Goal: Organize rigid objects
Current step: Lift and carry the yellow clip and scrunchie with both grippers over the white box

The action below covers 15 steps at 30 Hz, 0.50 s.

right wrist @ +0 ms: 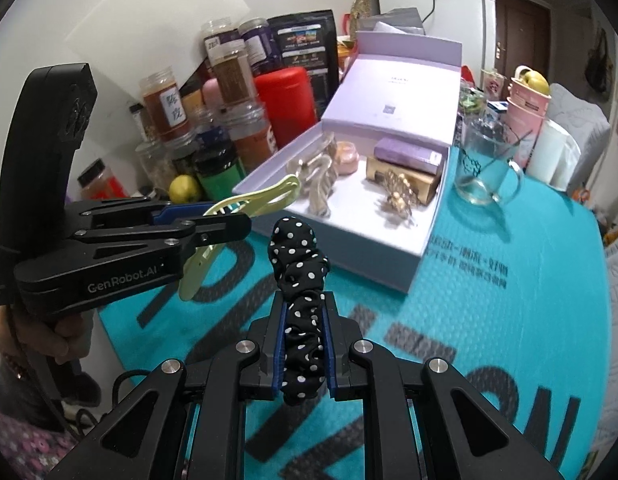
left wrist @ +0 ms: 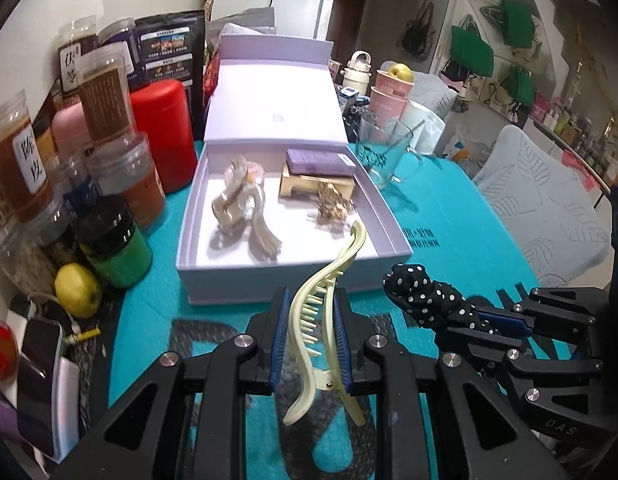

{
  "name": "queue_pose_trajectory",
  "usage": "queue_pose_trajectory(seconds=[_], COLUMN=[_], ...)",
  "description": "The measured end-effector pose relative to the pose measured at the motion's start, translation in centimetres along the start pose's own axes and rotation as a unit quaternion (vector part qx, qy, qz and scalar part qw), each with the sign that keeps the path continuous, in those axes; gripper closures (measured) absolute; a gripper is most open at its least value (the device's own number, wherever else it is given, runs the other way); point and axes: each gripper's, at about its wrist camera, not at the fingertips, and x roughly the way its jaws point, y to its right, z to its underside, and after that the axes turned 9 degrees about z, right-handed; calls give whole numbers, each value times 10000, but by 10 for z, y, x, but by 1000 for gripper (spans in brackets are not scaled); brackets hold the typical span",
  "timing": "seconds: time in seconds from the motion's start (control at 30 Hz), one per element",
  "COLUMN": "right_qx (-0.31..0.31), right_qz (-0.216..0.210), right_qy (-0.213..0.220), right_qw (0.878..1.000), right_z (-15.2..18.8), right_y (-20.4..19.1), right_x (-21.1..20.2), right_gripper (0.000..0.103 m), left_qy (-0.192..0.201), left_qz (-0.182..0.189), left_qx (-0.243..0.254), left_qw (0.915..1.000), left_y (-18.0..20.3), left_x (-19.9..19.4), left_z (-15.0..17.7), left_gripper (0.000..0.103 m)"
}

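My left gripper (left wrist: 311, 332) is clamped on a pale hair clip (left wrist: 329, 304); my right gripper (right wrist: 303, 332) is clamped on a dotted scrunchie (right wrist: 299, 280). The open box (left wrist: 189, 236) at frame centre already holds several clips. I judge these two items remain to be placed.

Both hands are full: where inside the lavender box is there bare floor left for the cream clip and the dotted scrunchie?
The lavender box has bare floor along its near wall, right of the beige claw clips and in front of the gold hairpin. Its far end is crowded: purple case on gold box, pink jar.

Home dining corner, fridge (left wrist: 269, 4), spice jars (left wrist: 105, 92), cushioned chair (left wrist: 541, 204), hanging bags (left wrist: 469, 52)
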Motion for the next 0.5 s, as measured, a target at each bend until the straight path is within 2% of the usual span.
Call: queue_pose_trajectory(seconds=[0.5], right_qx=[54], right_qz=[147], right_qy=[316], right_qw=[9994], right_z=[-58], right_y=[34], right_x=[15], right_gripper=[87], left_qy=[214], left_qz=[-68], left_qx=[191], left_qw=[9996], left_y=[-8], left_x=[19], left_z=[-54], left_gripper=[82])
